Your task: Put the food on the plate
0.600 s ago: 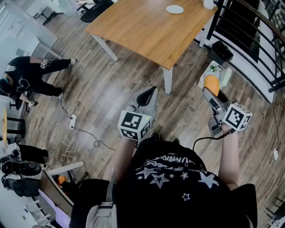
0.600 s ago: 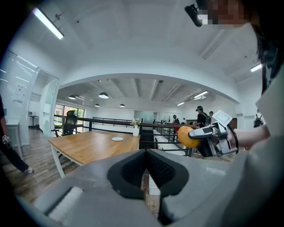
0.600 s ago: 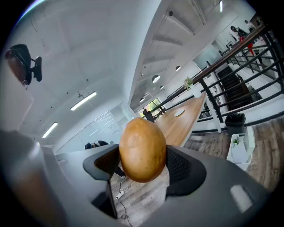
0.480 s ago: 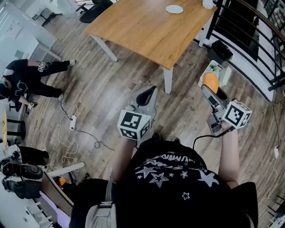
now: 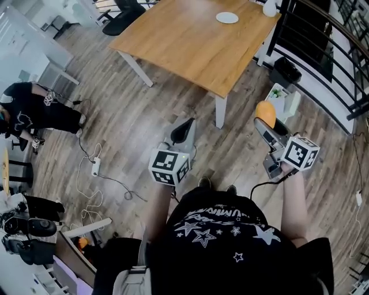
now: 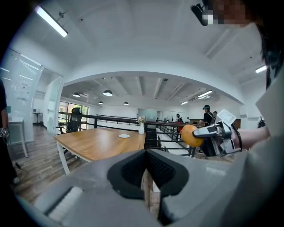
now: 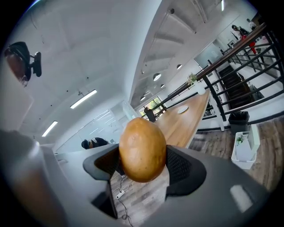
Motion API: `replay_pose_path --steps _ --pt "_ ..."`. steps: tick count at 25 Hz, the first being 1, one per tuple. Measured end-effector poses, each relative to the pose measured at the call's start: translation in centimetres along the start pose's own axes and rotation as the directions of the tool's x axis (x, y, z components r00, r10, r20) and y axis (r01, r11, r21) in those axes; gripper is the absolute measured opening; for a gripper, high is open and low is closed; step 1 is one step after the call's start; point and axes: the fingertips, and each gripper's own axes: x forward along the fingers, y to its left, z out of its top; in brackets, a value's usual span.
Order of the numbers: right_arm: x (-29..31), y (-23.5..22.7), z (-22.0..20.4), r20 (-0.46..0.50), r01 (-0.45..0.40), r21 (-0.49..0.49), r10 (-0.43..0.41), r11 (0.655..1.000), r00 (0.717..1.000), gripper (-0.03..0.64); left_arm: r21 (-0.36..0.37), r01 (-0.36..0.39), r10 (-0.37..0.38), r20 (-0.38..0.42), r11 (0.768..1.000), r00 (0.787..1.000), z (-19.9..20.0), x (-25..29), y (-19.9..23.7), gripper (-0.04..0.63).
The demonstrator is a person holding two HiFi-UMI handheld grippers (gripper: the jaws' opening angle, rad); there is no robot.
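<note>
right gripper point(image 5: 267, 119) jaws clamped wide on the food point(image 7: 142, 149), well apart from the plate point(image 5: 227, 18); left gripper point(image 6: 146, 170) jaws pressed together, empty.

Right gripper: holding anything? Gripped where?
The orange-brown food, pinched across its middle, one jaw on each side. Left gripper is shut and empty.

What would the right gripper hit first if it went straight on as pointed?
Probably the wooden table, near corner; only open floor lies before the right gripper, shut on the food. Depth unclear.
</note>
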Motion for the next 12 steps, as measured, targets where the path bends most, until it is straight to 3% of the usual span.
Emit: replay_pose_path --steps 12 --pt "3.6 1.4 -1.5 -0.051 0.011 -0.021 -0.012 1.0 0.999 0.328 -0.038 -0.008 0.006 -0.044 0.999 0.999 -2.3 -1.2 4.7 0.002"
